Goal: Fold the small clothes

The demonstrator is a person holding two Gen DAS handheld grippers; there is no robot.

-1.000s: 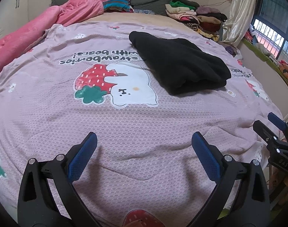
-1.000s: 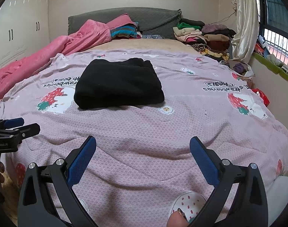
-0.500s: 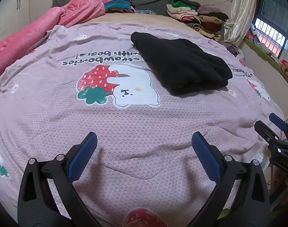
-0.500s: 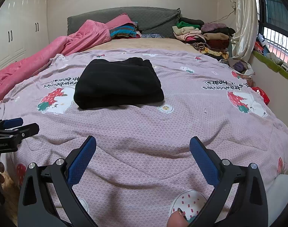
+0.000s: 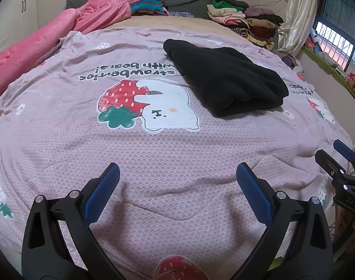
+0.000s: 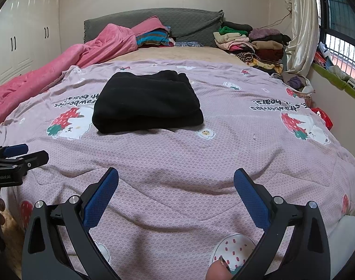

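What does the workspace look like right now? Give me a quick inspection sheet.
Surface: pink strawberry-bear bedspread, lightly wrinkled.
Job's things: black garment folded, lying flat mid-bed.
Clutter: pink blanket bunched along the far left; stacked clothes pile by the headboard.
Grippers: left claw open, empty, over the near edge; right claw open, empty.
Cables: thin wire on the wall behind the pile.
Surroundings: white wardrobe, curtain, barred window.

A plain black garment (image 6: 148,103) lies on a mauve bedspread (image 6: 200,163) printed with red strawberries and white bears.
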